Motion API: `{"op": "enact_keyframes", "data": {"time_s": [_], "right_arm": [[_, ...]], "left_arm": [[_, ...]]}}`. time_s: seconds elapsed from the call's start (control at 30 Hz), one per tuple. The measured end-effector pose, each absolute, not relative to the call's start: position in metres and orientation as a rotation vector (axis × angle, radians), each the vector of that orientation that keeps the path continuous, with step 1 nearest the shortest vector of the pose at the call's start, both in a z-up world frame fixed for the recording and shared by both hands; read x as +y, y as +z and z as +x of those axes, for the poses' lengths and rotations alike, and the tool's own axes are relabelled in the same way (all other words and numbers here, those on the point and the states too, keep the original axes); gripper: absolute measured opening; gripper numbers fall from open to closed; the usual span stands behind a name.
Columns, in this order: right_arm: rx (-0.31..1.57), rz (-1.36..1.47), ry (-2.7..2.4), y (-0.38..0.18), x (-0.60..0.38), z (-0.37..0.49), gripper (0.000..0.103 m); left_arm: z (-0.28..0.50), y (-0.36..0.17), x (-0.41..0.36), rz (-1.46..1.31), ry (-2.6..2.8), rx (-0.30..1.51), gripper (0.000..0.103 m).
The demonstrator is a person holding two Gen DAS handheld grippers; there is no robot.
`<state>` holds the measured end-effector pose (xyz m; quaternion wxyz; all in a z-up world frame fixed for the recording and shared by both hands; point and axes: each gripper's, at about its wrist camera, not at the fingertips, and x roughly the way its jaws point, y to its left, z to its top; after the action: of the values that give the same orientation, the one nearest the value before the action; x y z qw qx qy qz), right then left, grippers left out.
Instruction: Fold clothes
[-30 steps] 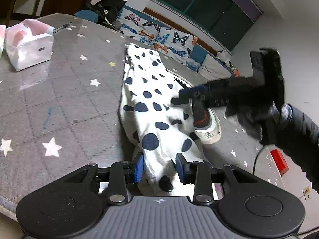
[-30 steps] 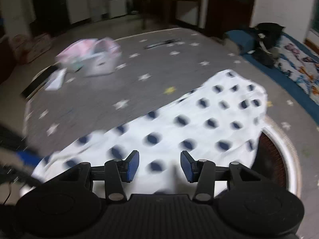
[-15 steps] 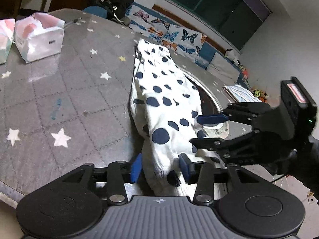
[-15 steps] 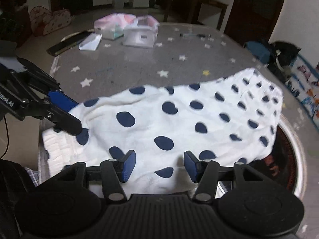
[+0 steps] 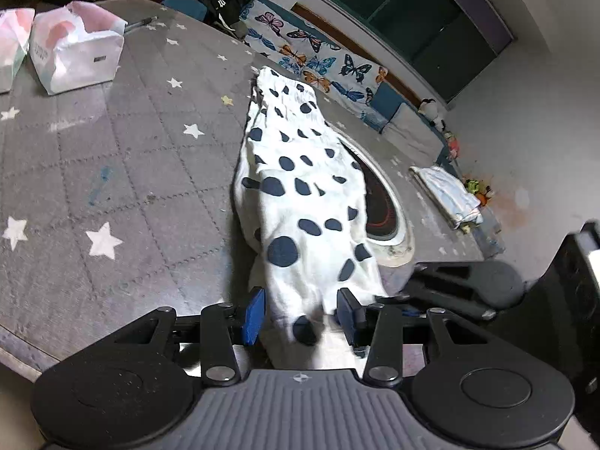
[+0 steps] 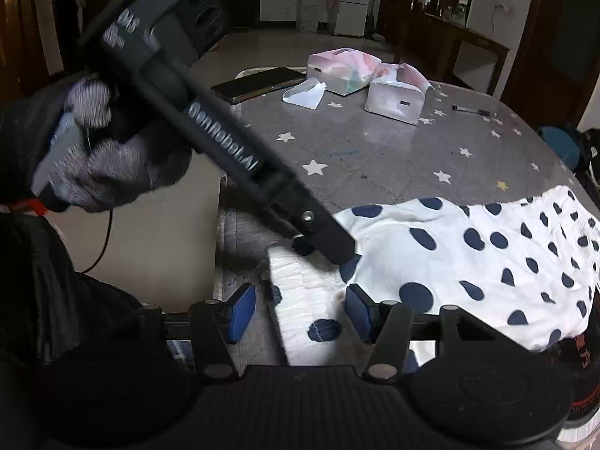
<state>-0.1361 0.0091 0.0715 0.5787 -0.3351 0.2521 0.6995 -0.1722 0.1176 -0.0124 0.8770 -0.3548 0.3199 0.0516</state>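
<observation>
Right wrist view: white cotton garment with navy polka dots (image 6: 487, 262) stretched along the grey star-print worktop (image 6: 375, 150). Right gripper (image 6: 302, 313) wide around its gathered hem; left gripper (image 5: 300, 317) straddles it too, apparently unclamped. Soft, light, floppy; take the hem corners.

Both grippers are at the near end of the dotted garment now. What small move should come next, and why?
Probably close both grippers on the near hem. The left gripper and the right gripper are both open, each with the white dotted garment between its fingers at the table edge. The cloth lies long and flat, so gripping the hem first lets it be folded toward the far end.
</observation>
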Motion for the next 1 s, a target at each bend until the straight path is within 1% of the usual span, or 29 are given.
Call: {"op": "enact_keyframes", "data": {"time_s": [0.07, 0.13, 0.2, 0.27, 0.33, 0.4, 0.53, 0.6, 0.73, 0.8, 0.9, 1.0], "right_arm": [[0.588, -0.774, 1.633, 0.071, 0.009, -0.138, 0.051], [0.585, -0.764, 1.630, 0.070, 0.008, -0.141, 0.047], [0.583, -0.754, 1.626, 0.069, 0.008, -0.143, 0.039], [0.581, -0.744, 1.623, 0.068, 0.007, -0.145, 0.034], [0.581, -0.731, 1.620, 0.068, 0.006, -0.147, 0.032], [0.601, -0.693, 1.614, 0.073, 0.002, -0.140, 0.027], [0.633, -0.623, 1.593, 0.081, -0.008, -0.128, 0.023], [0.635, -0.598, 1.576, 0.085, -0.013, -0.123, 0.010], [0.629, -0.588, 1.556, 0.089, -0.017, -0.118, 0.010], [0.626, -0.598, 1.555, 0.089, -0.017, -0.120, 0.010], [0.624, -0.614, 1.563, 0.085, -0.014, -0.125, 0.010], [0.624, -0.627, 1.574, 0.081, -0.011, -0.130, 0.011]], "left_arm": [[-0.172, -0.011, 0.118, -0.766, 0.093, 0.662, 0.041], [-0.171, -0.009, 0.119, -0.794, 0.078, 0.657, 0.041], [-0.170, -0.008, 0.122, -0.823, 0.068, 0.651, 0.041], [-0.168, -0.007, 0.125, -0.850, 0.061, 0.645, 0.041], [-0.168, -0.007, 0.127, -0.850, 0.069, 0.637, 0.041], [-0.169, -0.007, 0.128, -0.845, 0.070, 0.628, 0.041], [-0.174, -0.008, 0.128, -0.823, 0.063, 0.615, 0.044], [-0.178, -0.011, 0.127, -0.811, 0.069, 0.616, 0.046], [-0.185, -0.017, 0.126, -0.805, 0.068, 0.630, 0.046], [-0.188, -0.021, 0.126, -0.813, 0.078, 0.629, 0.044], [-0.193, -0.021, 0.129, -0.839, 0.082, 0.606, 0.044], [-0.190, -0.024, 0.129, -0.861, 0.060, 0.621, 0.046]]}}
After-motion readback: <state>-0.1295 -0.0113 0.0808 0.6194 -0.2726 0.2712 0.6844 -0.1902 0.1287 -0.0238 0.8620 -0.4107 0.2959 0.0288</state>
